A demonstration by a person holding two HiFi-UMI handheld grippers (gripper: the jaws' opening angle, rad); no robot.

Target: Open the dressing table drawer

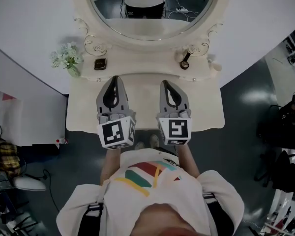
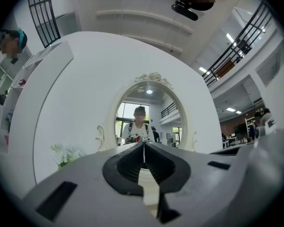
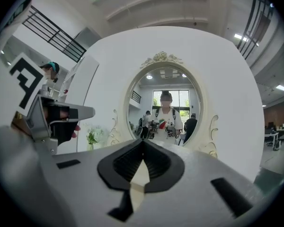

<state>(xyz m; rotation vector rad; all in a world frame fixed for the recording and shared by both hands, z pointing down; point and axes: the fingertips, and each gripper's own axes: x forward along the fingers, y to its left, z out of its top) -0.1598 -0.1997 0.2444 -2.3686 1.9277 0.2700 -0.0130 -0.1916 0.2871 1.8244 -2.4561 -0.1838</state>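
A cream dressing table [image 1: 206,107] with an oval mirror [image 1: 152,14] stands right in front of me. Its drawer is hidden below the top's front edge [image 1: 88,129] in every view. My left gripper [image 1: 114,77] and right gripper [image 1: 166,83] hover side by side over the tabletop, pointing at the mirror. Both are shut with nothing between the jaws. In the left gripper view the left gripper [image 2: 143,144] faces the mirror [image 2: 146,112]; in the right gripper view the right gripper [image 3: 143,142] does the same, with the left gripper [image 3: 42,112] beside it.
A small vase of white flowers [image 1: 67,58] and a dark square box [image 1: 100,64] stand at the table's back left. A dark small item [image 1: 185,62] lies at the back right. Dark floor [image 1: 246,102] lies to the right, a white panel [image 1: 24,107] to the left.
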